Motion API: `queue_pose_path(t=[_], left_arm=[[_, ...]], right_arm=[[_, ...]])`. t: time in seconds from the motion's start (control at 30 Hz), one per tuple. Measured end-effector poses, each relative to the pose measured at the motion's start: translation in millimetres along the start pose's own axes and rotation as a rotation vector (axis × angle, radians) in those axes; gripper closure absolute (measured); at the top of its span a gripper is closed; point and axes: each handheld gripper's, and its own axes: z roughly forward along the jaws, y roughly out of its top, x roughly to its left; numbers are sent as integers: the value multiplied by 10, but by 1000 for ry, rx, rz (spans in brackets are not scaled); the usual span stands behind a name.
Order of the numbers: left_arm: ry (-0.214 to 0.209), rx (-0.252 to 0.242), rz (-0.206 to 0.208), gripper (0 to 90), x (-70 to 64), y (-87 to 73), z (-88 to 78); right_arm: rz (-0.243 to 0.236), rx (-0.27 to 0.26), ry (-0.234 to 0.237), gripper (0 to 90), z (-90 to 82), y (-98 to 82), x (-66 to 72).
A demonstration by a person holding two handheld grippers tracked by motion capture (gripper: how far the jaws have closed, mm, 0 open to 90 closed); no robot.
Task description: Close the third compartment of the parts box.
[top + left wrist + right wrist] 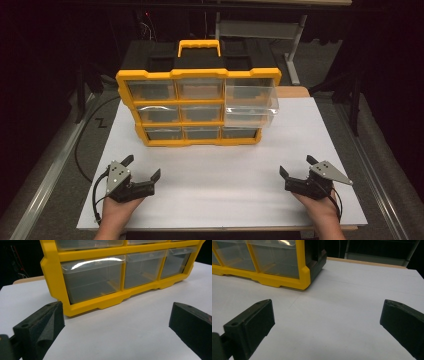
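Observation:
A yellow and black drawer cabinet (pixel 200 105) with clear plastic drawers stands at the back middle of the white table (pixel 220 170). Its top right drawer (pixel 250 96) and middle right drawer (pixel 247 116) are pulled out. My left gripper (pixel 142 167) rests open near the front left, empty, aimed at the cabinet's bottom left drawer (pixel 92 281). My right gripper (pixel 296 166) rests open near the front right, empty, facing the cabinet's right corner (pixel 303 277). Both sit well short of the cabinet.
The cabinet has a yellow carry handle (pixel 199 47) on top. A black cable (pixel 82 145) loops off the table's left side. A grey desk frame (pixel 280 30) stands behind in the dark. Bare white table lies between the grippers.

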Motion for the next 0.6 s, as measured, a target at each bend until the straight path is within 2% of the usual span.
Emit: queue_pose_path(t=[0.07,0.2,0.37,0.6], left_arm=[[4,-3,-8,9,3,-4,2],[11,0,5,4,-14,-18,12],[3,14,0,4,-27,-26,39],[-3,15,-6,4,-24,-35,49]], right_arm=[[-1,1,-2,8,2,-6,-9],[-2,5,-11,8,10,-12,-10],[-28,13,-16,8,43,-29,-7],[-47,20,4,8,113,-19,38]])
